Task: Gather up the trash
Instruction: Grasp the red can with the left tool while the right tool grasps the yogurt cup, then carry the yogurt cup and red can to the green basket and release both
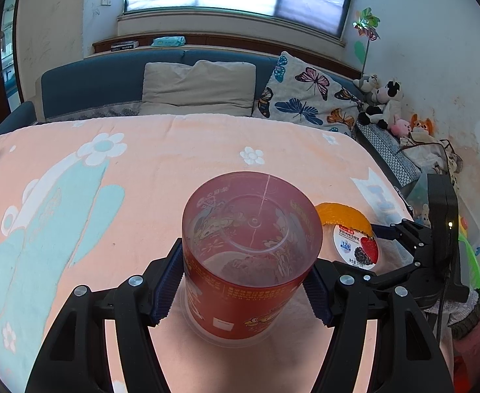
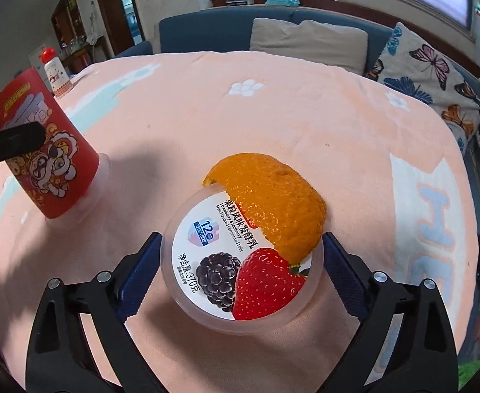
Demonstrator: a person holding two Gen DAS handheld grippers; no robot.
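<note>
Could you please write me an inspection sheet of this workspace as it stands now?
Surface: peach flowered blanket covers the work area.
Job's things: red cup, tilted on a clear lid; yogurt tub with orange peel lying over its rim.
Clutter: small red-capped bottle at the far edge.
Grippers: left gripper clamped on the red cup; right gripper open, straddling the yogurt tub, pads not pressing.
Cables: black cable by the right gripper.
Surroundings: blue sofa, pillows, plush toys, window.

My R gripper (image 2: 241,273) wide, pads flank yogurt tub (image 2: 240,262) w/ peel (image 2: 272,199) on lid; red cup (image 2: 43,150) left.
</note>
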